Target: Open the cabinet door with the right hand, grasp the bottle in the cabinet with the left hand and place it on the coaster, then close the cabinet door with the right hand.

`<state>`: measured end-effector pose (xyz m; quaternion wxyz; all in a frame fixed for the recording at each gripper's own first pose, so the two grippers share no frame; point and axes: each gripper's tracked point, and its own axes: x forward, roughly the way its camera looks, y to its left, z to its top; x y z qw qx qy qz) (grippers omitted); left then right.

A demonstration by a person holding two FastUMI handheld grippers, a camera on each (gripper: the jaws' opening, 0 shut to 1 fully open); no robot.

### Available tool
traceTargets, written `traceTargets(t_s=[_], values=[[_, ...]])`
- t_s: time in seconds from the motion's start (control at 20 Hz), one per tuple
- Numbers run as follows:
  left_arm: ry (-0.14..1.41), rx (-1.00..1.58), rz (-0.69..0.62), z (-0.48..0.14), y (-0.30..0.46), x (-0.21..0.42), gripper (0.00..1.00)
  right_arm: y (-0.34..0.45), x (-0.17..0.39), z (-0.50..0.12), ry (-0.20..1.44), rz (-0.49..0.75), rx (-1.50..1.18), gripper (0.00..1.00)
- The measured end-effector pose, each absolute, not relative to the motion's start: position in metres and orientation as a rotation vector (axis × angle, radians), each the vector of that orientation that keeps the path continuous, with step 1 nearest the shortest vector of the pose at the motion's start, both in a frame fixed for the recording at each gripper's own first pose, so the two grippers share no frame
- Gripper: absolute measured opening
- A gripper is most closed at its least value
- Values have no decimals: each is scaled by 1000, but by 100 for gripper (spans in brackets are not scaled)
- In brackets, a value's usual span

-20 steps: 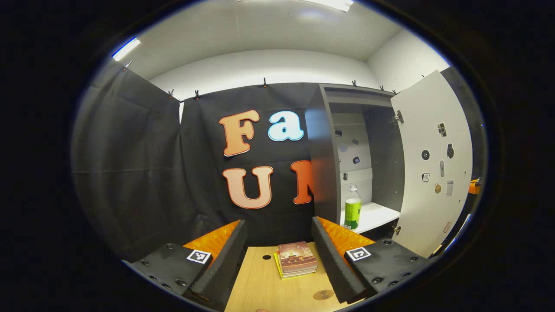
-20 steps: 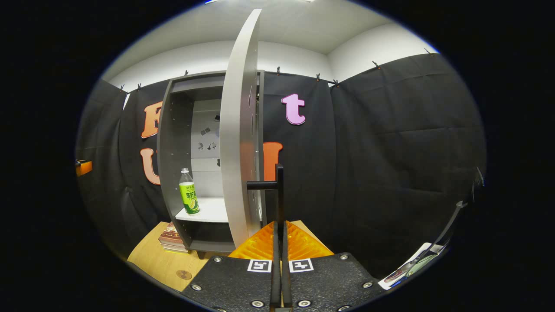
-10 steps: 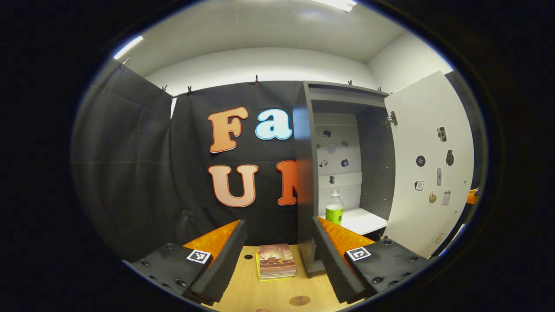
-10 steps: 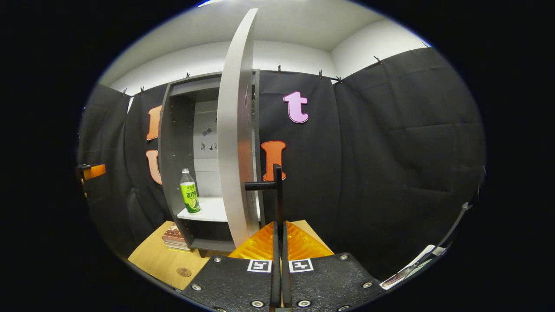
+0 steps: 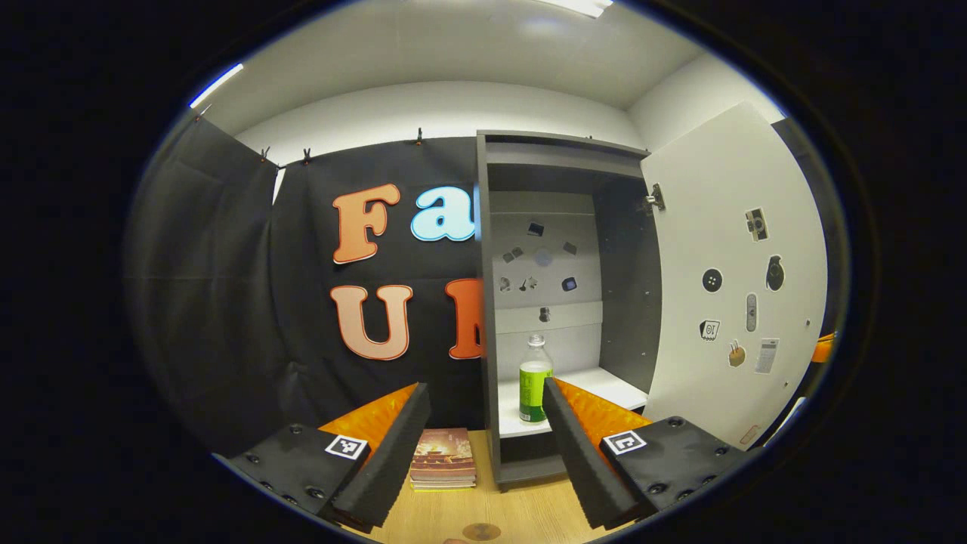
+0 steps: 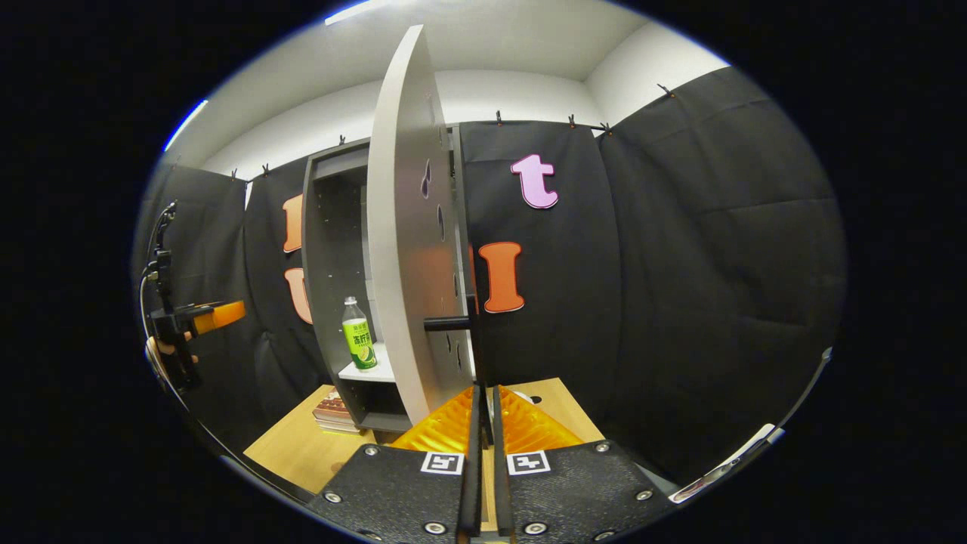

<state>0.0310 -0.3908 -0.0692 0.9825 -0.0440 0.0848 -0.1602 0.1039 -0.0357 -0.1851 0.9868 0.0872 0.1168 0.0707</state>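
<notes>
Bottle [image 5: 535,378] first: it stands upright on the white shelf [image 5: 597,389] inside the open cabinet [image 5: 559,227], near the shelf's front left corner, close to the cabinet's left wall. The left gripper [image 5: 483,446] has its fingers spread wide and empty, aimed at the cabinet opening, with the bottle just inside the right finger's line. The right gripper [image 6: 483,408] has its fingers drawn nearly together with a thin gap; the black door handle [image 6: 447,323] sits just beyond the tips, and I cannot tell whether they still pinch it.

What could go wrong — the bottle sits off-centre between the left fingers, so a straight push in would likely have the right finger knock it over or shove it deeper. The cabinet's left wall is also close, and the left finger could catch on its front edge. If the right gripper lets go, the door [image 5: 725,279] may swing back toward the reaching hand. The bottle looks tall and narrow, so a high pinch could let it tip when it is carried out.

Outward from there: a light wooden table [image 5: 521,514] holds the cabinet, a small stack of books [image 5: 444,467] left of it, and a round brown coaster [image 5: 481,531] at the near edge. Black cloth lines the booth on the far and side walls, under a white ceiling with strip lights. In the right gripper view the left gripper shows far left, held in a hand [image 6: 170,351].
</notes>
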Motion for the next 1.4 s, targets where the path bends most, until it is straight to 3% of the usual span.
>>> traceTargets(t_s=[0.15, 0.4, 0.55, 0.65, 0.7, 0.75, 0.85, 1.0, 1.05, 1.4], values=[[184, -110, -352, -79, -422, 34, 97, -66, 107, -186, 215, 77, 148, 8], [174, -98, -348, -92, -462, 60, 98, -111, 109, -197, 227, 3, 162, 19], [165, -97, -340, -98, -485, 78, 97, -129, 112, -209, 239, -31, 160, 32], [172, -108, -347, -104, -500, 88, 96, -138, 113, -215, 246, -44, 165, 54], [173, -115, -350, -107, -507, 93, 98, -142, 114, -216, 245, -54, 167, 53], [174, -118, -352, -108, -513, 99, 96, -146, 122, -215, 244, -63, 166, 68], [180, -120, -346, -117, -520, 111, 96, -153, 129, -216, 241, -81, 160, 86], [213, -123, -336, -139, -529, 132, 96, -163, 133, -221, 242, -105, 153, 89], [226, -124, -334, -148, -532, 140, 96, -166, 136, -223, 245, -111, 155, 99], [276, -75, -309, -195, -556, 190, 98, -187, 141, -238, 272, -162, 162, 93]])
